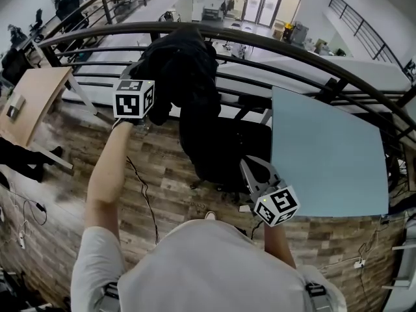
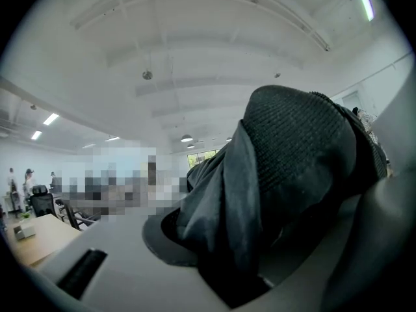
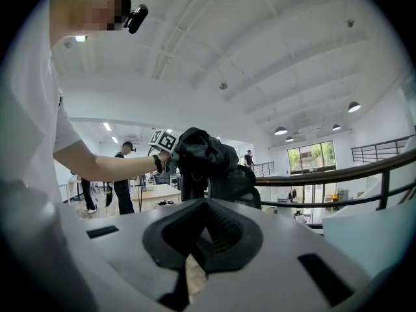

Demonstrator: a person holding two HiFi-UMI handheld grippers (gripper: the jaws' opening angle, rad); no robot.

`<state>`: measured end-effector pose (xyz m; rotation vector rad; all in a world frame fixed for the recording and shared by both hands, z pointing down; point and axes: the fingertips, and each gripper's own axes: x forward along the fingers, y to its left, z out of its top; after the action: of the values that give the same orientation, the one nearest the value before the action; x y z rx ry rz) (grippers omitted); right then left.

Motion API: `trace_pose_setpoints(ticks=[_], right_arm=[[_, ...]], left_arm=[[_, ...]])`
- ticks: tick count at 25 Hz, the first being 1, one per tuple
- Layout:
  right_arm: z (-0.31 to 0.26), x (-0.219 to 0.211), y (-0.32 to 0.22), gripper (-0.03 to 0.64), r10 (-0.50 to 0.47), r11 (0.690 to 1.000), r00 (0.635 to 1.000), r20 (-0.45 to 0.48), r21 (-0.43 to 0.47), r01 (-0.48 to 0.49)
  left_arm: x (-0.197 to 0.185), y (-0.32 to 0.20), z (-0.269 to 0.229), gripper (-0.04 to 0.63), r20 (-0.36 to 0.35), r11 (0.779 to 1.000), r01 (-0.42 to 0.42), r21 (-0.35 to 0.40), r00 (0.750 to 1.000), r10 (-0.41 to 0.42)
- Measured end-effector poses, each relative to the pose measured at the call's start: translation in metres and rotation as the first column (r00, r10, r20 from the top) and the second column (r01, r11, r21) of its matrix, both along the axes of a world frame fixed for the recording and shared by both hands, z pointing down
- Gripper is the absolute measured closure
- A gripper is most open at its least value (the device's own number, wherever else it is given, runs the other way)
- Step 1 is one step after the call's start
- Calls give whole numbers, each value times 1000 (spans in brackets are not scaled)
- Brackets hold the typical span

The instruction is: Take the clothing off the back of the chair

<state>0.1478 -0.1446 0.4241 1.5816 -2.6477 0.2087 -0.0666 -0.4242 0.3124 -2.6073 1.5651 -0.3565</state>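
Left gripper [image 2: 250, 272] pinches black jacket [image 2: 292, 155], which fills its view — head view adds chair [image 1: 244, 151] below it. Right gripper [image 3: 198, 236] pressed together, empty; its view catches a bystander [image 3: 123, 177] at middle left.

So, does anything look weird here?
Yes: the black clothing hangs bunched in a lump from the left gripper, over the chair, instead of lying draped neatly. Nothing looks spilled or broken.

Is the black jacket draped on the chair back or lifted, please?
Lifted: left tongs hold the black jacket bunched above the chair back.
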Motion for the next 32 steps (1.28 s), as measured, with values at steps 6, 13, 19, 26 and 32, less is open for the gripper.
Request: trace_pose_setpoints(ticks=[6, 13, 19, 26, 32], right_arm=[[0, 8, 7, 597, 15, 1000, 1000, -6, -2, -15], [-1, 13, 10, 597, 15, 1000, 1000, -8, 1, -15], [-2, 16, 10, 597, 9, 1000, 1000, -2, 4, -9], [-7, 10, 9, 597, -2, 1000, 1000, 3, 19, 2], [-13, 4, 8, 597, -24, 999, 1000, 3, 28, 24]], left_arm=[[-3, -1, 1, 463, -106, 999, 7, -37, 994, -11], [-1, 5, -16, 466, -120, 1000, 16, 18, 993, -14], [-2, 11, -39, 466, -184, 999, 7, 32, 983, -1], [-5, 26, -68, 466, -221, 997, -3, 73, 975, 19], [-15, 44, -97, 466, -296, 995, -11, 99, 954, 40]])
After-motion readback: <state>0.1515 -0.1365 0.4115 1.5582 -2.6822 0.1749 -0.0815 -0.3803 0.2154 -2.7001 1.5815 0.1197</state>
